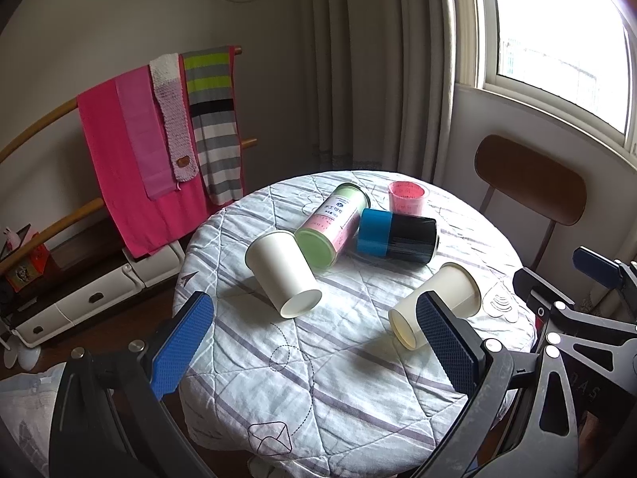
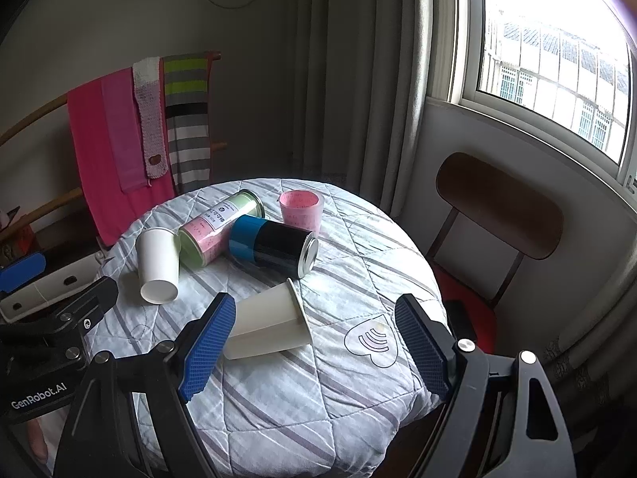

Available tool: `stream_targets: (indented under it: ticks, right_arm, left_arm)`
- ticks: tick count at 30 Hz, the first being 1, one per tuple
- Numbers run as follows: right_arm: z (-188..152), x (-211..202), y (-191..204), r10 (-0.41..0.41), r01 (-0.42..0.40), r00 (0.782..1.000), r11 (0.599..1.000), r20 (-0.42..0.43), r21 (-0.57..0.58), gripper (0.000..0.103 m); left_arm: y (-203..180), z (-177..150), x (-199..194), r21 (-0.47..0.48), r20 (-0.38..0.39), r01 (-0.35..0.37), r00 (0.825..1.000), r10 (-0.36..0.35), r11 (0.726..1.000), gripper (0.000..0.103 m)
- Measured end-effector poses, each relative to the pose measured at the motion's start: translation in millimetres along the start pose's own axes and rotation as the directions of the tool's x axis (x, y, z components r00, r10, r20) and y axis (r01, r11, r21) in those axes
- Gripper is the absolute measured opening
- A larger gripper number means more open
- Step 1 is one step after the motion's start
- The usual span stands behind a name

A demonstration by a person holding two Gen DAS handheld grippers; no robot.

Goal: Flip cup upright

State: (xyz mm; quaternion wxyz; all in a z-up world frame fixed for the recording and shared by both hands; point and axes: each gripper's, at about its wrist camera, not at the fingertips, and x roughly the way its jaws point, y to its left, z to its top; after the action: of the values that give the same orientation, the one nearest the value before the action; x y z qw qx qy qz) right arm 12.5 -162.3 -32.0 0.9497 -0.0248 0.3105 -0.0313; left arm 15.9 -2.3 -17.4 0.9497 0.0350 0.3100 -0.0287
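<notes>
Bare quilted worktop (image 2: pixel 302 410) lies open in front of both paper cups (image 2: pixel 274 324) (image 2: pixel 157 265). Behind them, the green-pink canister (image 2: pixel 217 231), black-blue canister (image 2: pixel 274 245) and pink cup (image 2: pixel 300 209) crowd together, blocking the far side.

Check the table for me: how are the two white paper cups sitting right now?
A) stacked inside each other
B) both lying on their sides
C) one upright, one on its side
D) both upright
B: the white paper cup on the left and the white paper cup on the right each lie tipped over on the quilted tablecloth, apart from each other, with both open grippers empty.
</notes>
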Motion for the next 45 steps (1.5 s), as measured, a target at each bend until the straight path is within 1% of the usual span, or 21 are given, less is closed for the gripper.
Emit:
stream_targets:
  ticks: [12, 15, 20, 25, 30, 33, 35, 37, 39, 45]
  right_arm:
    - [3, 1, 2, 0.007, -0.008, 1.0, 1.0, -0.008, -0.005, 0.084]
    - [4, 0, 3, 0.008, -0.008, 1.0, 1.0, -0.006, -0.008, 0.084]
    - [4, -1, 2, 0.008, -0.008, 1.0, 1.0, -0.01, -0.006, 0.084]
    - [0, -12, 2, 0.008, -0.008, 1.0, 1.0, -0.001, -0.004, 0.084]
    - [-4, -35, 1, 0.014, -0.015, 0.997, 1.0, 0.08, 0.007, 0.084]
    - [-8, -48, 0, 0.017, -0.02, 0.993, 1.0, 0.114, 0.024, 0.084]
    - [-12, -56, 1, 0.011, -0.016, 0.988, 0.999, 0.152, 0.033, 0.084]
    - [-16, -65, 2, -0.002, -0.005, 0.981, 0.999, 0.194, 0.034, 0.084]
    - [-19, -74, 3, -0.009, 0.001, 0.969, 0.999, 0.248, 0.035, 0.084]
    - [-27, -89, 7, -0.033, 0.013, 0.938, 0.998, 0.345, 0.061, 0.084]
  left_arm:
    - [6, -3, 13, -0.01, -0.007, 0.0, 1.0, 0.0, 1.0, 0.103]
    - [4, -2, 11, -0.002, 0.0, 0.0, 1.0, 0.0, 1.0, 0.103]
    - [2, -2, 5, 0.008, -0.011, 0.005, 1.0, -0.005, 1.0, 0.103]
    - [3, -5, -9, 0.0, 0.01, 0.005, 1.0, -0.005, 1.0, 0.103]
    - [5, -8, -29, -0.004, 0.043, 0.014, 0.999, -0.014, 1.0, 0.103]
    - [6, -11, -44, -0.003, 0.084, 0.023, 0.996, -0.023, 1.0, 0.103]
    - [6, -12, -52, 0.0, 0.108, 0.03, 0.994, -0.03, 1.0, 0.103]
    - [7, -14, -60, 0.0, 0.137, 0.035, 0.99, -0.035, 0.999, 0.103]
    - [8, -17, -67, 0.0, 0.173, 0.041, 0.984, -0.04, 0.999, 0.103]
    - [14, -23, -80, -0.006, 0.258, 0.08, 0.963, -0.076, 0.997, 0.103]
